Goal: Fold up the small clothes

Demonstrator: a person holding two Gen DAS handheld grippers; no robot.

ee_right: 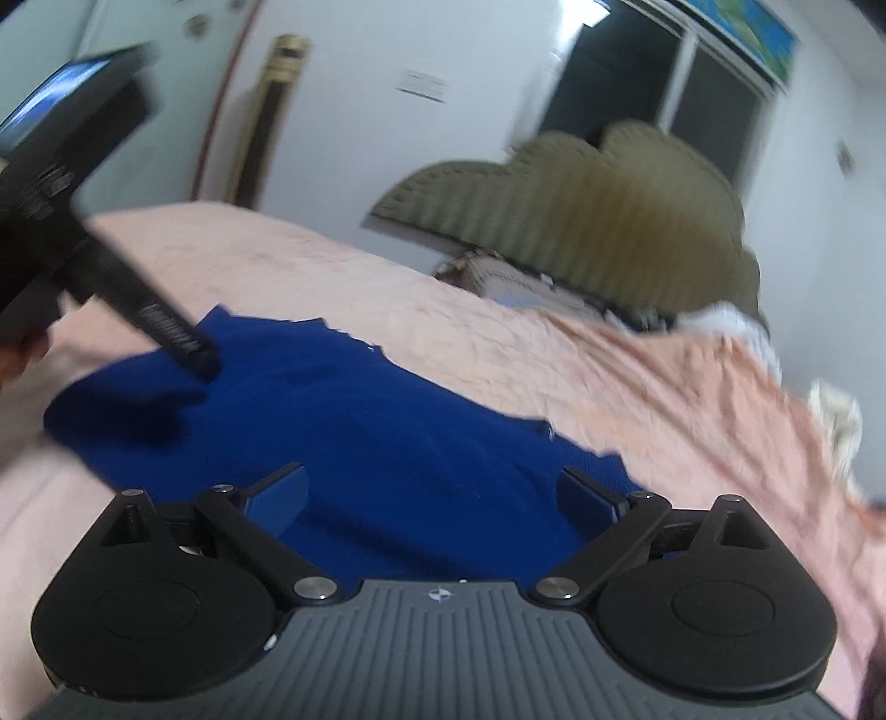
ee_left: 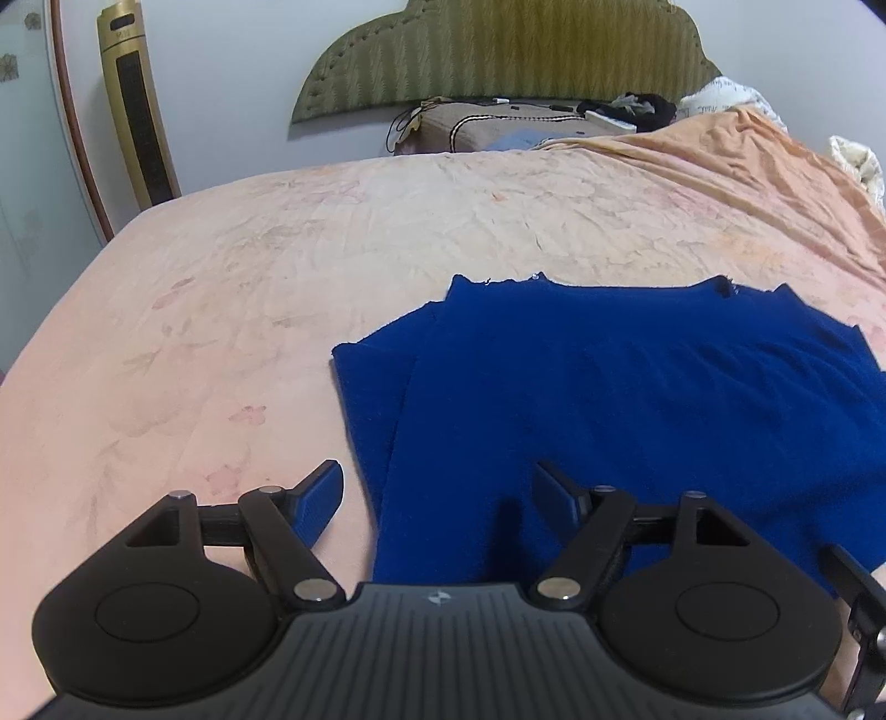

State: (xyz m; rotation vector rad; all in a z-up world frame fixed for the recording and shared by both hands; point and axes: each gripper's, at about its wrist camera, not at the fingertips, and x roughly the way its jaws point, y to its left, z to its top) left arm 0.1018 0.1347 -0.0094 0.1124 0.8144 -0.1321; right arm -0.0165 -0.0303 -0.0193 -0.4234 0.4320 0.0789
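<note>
Two grippers hang low over one blue garment (ee_left: 637,387) spread flat on a bed, and neither has hold of anything. Nearest in the left wrist view, the left gripper (ee_left: 437,493) has its fingers spread wide: the left finger (ee_left: 318,501) sits over bare peach bedsheet (ee_left: 232,288), the right finger (ee_left: 556,490) over the cloth, so the garment's near left edge runs between them. The right gripper (ee_right: 432,495) is likewise wide open, both blue-padded fingers (ee_right: 282,498) above the blue fabric (this view is motion-blurred, so fine detail is lost). In that same view the left gripper's dark body reaches in from the upper left, its tip over the garment's far left part. The garment lies with a narrower layer showing along its left side and a ragged far edge. Beyond it the wrinkled sheet stretches to a brown pillow (ee_left: 498,130) and dark clutter, then an olive headboard (ee_left: 498,50) against the wall. A gold tower fan (ee_left: 138,105) stands at far left
</note>
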